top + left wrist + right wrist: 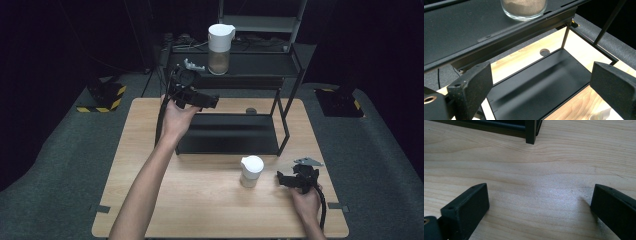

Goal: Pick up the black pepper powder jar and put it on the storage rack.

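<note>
A glass jar with a white lid [219, 46] stands on the top shelf of a black metal rack [235, 80] at the back of the wooden table [210, 200]. The left gripper view looks up at the jar's glass base [524, 8]. My left gripper [216, 101] is held in the air at the rack's left end, level with the lower shelf [541, 82]. Its jaws [540, 67] are open with nothing between them. A small white lidded container [251, 171] stands on the table in front of the rack. My right gripper [281, 179] rests just right of it, open and empty [539, 188].
The rack's front right leg [531, 132] stands on the table ahead of the right gripper. A round hole [544, 52] is cut in the tabletop behind the lower shelf. Dark floor surrounds the table, and black stands with yellow striped bases [102, 97] sit beyond it.
</note>
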The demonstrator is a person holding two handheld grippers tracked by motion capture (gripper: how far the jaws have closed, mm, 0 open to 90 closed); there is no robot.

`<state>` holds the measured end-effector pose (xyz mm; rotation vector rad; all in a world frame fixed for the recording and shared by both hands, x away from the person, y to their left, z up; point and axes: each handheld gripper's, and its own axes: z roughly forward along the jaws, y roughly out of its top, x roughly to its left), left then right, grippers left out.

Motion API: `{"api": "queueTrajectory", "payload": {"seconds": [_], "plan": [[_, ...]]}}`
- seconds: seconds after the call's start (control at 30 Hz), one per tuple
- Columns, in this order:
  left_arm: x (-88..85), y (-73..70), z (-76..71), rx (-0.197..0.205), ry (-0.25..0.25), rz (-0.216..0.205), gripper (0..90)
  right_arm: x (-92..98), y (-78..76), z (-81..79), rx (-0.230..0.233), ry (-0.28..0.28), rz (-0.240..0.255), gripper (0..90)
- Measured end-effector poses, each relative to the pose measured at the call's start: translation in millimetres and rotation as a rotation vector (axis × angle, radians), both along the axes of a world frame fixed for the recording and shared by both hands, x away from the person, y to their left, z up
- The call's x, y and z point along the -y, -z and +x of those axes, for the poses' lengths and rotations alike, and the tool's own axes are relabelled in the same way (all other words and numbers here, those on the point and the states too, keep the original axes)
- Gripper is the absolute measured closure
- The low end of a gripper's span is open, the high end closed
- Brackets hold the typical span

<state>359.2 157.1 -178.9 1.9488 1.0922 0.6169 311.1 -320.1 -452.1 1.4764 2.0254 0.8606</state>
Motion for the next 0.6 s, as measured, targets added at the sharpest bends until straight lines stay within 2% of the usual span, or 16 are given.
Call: {"api": "queueTrajectory", "payload": {"seconds": [0.3,0.4,0.6], "plan": [[2.3,15.6,-2.3,-0.014,0.019,0.004,4.6,0.0,0.0,0.0,0.0,0.0,0.0,1.1],[1.1,23.0,-5.1,-0.004,0.019,0.004,4.7,0.0,0.0,0.0,0.0,0.0,0.0,1.1],[-1.9,30.8,-8.2,-0.008,0.023,0.009,4.8,0.0,0.0,0.0,0.0,0.0,0.0,1.1]]}}
